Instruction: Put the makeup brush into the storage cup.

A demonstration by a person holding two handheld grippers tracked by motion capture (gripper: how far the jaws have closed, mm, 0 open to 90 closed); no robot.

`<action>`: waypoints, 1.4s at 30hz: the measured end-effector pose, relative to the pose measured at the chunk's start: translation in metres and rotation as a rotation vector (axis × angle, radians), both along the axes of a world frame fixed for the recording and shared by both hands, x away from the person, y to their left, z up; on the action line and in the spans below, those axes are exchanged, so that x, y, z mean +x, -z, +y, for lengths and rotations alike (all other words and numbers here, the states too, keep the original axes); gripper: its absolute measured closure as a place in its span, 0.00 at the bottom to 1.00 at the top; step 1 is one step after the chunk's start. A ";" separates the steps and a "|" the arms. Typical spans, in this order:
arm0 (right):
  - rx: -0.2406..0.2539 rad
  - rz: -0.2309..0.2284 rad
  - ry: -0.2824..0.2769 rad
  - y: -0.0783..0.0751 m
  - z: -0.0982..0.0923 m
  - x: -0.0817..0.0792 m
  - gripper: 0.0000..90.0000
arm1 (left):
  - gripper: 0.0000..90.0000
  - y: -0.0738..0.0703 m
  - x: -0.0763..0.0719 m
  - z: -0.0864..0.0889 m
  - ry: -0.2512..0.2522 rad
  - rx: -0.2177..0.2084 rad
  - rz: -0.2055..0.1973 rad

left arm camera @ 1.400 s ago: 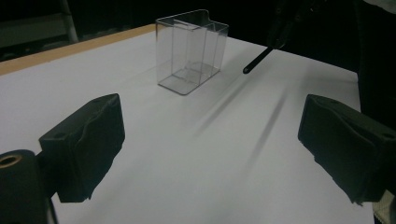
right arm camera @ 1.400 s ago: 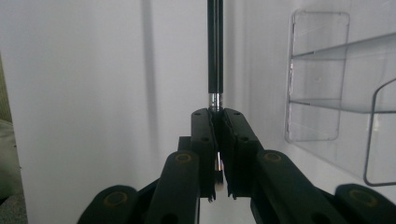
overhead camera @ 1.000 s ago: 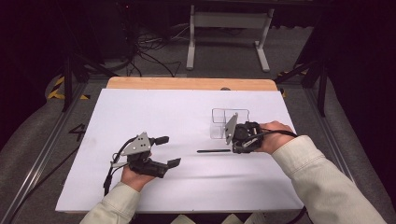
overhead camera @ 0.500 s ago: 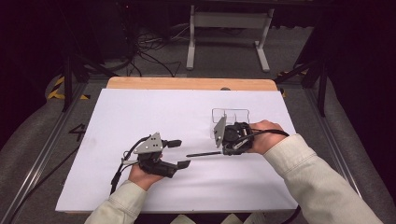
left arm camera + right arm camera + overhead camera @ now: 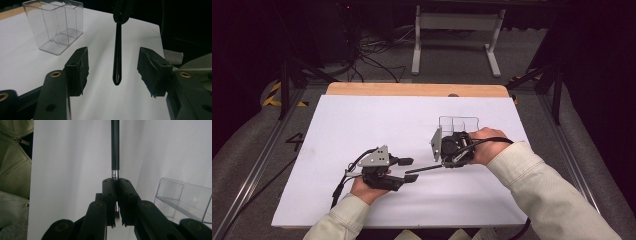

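A thin black brush (image 5: 424,170) with a silver ferrule is held level above the white table. My right gripper (image 5: 446,164) is shut on its ferrule end, and in the right gripper view the brush handle (image 5: 115,145) runs straight out past the closed right gripper (image 5: 116,182). My left gripper (image 5: 407,170) is open at the middle front. In the left gripper view the rounded end of the brush handle (image 5: 117,50) hangs between the spread jaws of the left gripper (image 5: 112,67), touching neither pad. A clear plastic divided container (image 5: 459,125) stands upright just behind the right gripper.
A white sheet (image 5: 362,120) covers the table, with a wooden edge (image 5: 412,89) at the far side. The clear container (image 5: 53,25) stands beyond my left jaw, and the same container (image 5: 185,197) lies right of my right jaws. A metal stand (image 5: 457,30) and cables are on the floor behind.
The left gripper has moved right and the right gripper left with the brush, so the handle end now sits between the open left jaws.
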State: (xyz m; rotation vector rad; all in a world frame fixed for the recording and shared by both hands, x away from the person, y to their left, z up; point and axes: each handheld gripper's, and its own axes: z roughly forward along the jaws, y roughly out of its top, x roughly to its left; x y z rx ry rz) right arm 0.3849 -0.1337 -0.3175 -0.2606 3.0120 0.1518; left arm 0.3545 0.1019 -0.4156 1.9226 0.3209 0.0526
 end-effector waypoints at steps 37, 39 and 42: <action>0.034 0.031 -0.054 0.004 0.003 -0.002 0.93 | 0.87 0.005 -0.004 -0.005 0.098 0.057 -0.019; 0.034 0.034 -0.054 0.005 0.003 -0.002 0.93 | 0.88 0.005 -0.004 -0.006 0.100 0.062 -0.020; 0.036 0.035 -0.056 0.006 0.003 -0.003 0.93 | 0.90 0.006 -0.003 -0.006 0.101 0.063 -0.016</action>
